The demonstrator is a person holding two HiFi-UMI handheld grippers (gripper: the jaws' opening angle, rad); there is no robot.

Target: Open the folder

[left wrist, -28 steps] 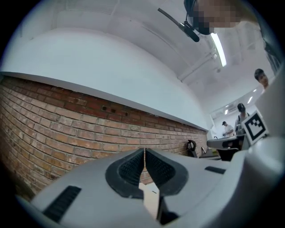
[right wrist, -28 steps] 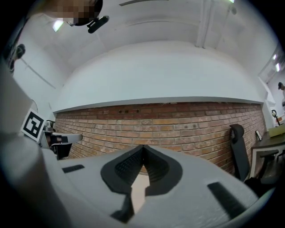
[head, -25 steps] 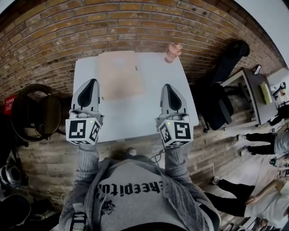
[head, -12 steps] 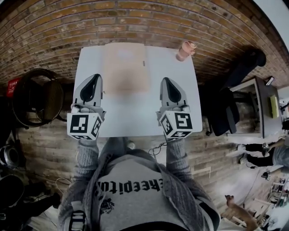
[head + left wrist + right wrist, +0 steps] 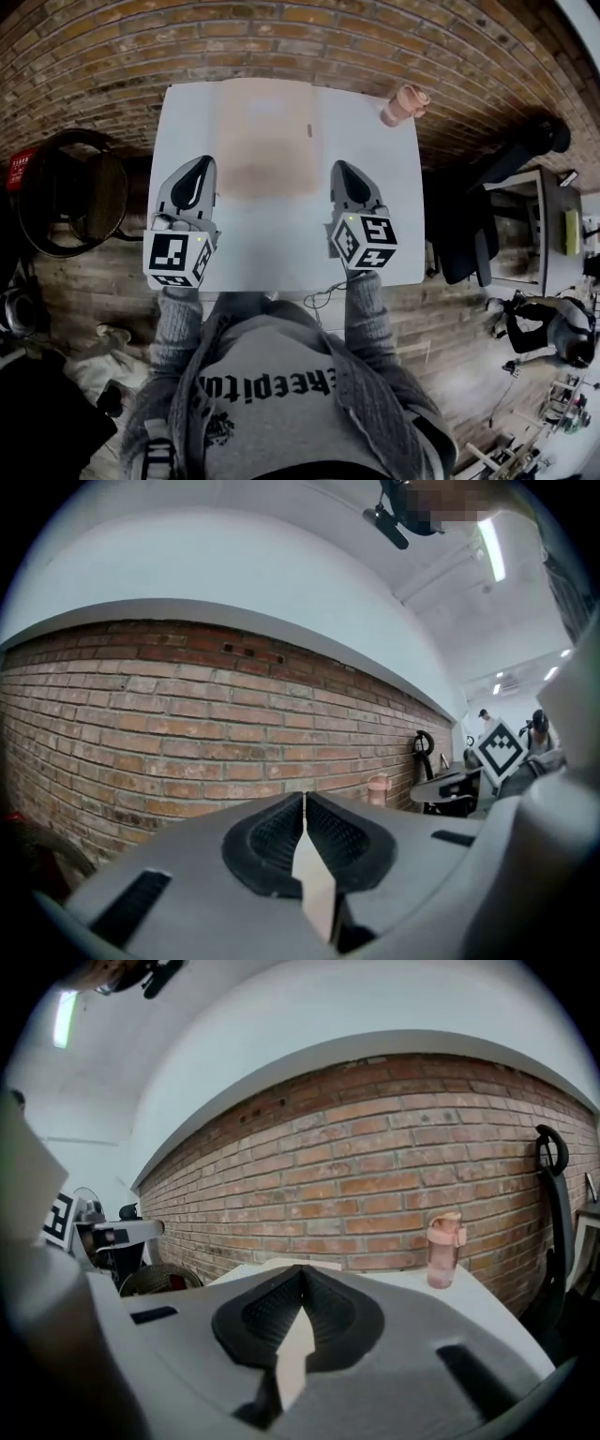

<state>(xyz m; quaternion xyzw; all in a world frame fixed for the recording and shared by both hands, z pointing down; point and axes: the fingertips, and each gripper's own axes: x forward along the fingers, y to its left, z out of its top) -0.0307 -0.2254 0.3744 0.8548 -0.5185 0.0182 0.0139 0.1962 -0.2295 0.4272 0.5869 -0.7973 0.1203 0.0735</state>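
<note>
Scene: A person in a grey sweater [image 5: 272, 394] stood at a white surface [image 5: 281, 244] that was set against a brick wall [image 5: 112, 47], seen from above.
Folder: A tan folder [image 5: 267, 141] lay flat on the far half of the surface, its far edge at the wall side and a little left of centre. It looked closed. It lay ahead of both tools and between their lines, touching neither.
Left hand-held gripper: The left hand-held gripper [image 5: 201, 163] hung over the near left part of the surface, pointing towards the wall. Its jaws were together, the dark pads meeting in a thin line. Its tip was just beside the folder's near left corner.
Right hand-held gripper: The right hand-held gripper [image 5: 339, 167] hung over the near right part, pointing the same way. Its jaws were together too. Its tip was near the folder's near right corner.
Bottle: A pink bottle [image 5: 403, 103] stood upright at the far right corner, well apart from the folder.
Surroundings: A dark round seat [image 5: 66, 202] was left of the surface and a black office chair [image 5: 459, 239] right of it, on a plank floor [image 5: 84, 300].
</note>
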